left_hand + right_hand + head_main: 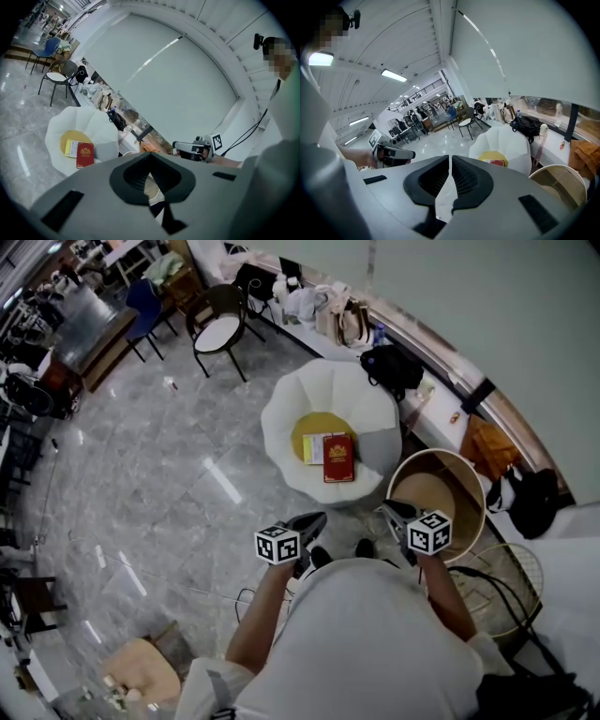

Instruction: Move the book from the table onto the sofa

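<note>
The white shell-shaped sofa (281, 418) stands just beside the round, rimmed worktop (473, 486). On the sofa's yellow cushion (314, 426) lies the red book (338, 458), touching a pale booklet (314, 448). The book's cover bears a gold emblem, its lettering too small to read. The left claw (317, 518) and the right claw (387, 507) are both closed, gripping nothing.

Book (338, 458): red cover, gold emblem. Sofa (319, 390): white. Cushion (307, 427) at book's 10 o'clock: yellow. Floor (141, 474): grey marble pattern.
</note>
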`<move>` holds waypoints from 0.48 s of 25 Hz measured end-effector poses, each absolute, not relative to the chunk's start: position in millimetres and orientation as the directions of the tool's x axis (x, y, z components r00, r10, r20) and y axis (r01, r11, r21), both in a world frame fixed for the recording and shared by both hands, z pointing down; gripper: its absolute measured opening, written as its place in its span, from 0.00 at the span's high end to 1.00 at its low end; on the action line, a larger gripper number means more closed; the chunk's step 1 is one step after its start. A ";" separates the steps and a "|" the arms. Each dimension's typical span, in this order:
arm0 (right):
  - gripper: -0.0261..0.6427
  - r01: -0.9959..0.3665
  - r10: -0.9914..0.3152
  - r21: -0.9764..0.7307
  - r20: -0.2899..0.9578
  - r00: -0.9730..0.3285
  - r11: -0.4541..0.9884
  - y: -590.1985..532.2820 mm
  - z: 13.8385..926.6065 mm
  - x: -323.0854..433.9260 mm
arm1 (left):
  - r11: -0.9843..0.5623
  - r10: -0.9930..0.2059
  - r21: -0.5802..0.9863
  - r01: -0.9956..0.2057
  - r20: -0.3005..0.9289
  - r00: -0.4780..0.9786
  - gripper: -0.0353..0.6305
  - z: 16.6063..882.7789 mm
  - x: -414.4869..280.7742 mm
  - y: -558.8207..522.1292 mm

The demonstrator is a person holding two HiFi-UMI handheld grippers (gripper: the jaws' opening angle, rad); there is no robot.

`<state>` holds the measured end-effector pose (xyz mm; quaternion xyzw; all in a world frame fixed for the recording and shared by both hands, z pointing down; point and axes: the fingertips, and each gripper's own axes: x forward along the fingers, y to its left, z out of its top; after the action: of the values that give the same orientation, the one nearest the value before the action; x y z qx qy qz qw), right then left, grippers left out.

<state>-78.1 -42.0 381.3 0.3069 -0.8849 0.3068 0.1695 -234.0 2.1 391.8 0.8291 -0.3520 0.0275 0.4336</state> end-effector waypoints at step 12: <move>0.89 -0.617 -0.401 -0.457 0.486 -0.777 0.641 -43.5 379.7 -65.7 | -0.361 -0.586 0.711 -0.604 0.331 0.740 0.94 382.7 -214.0 1.7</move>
<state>-65.7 -43.5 379.7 0.2861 -0.8891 0.3126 0.1729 -214.0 1.7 382.7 0.8248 -0.3605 0.0102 0.4354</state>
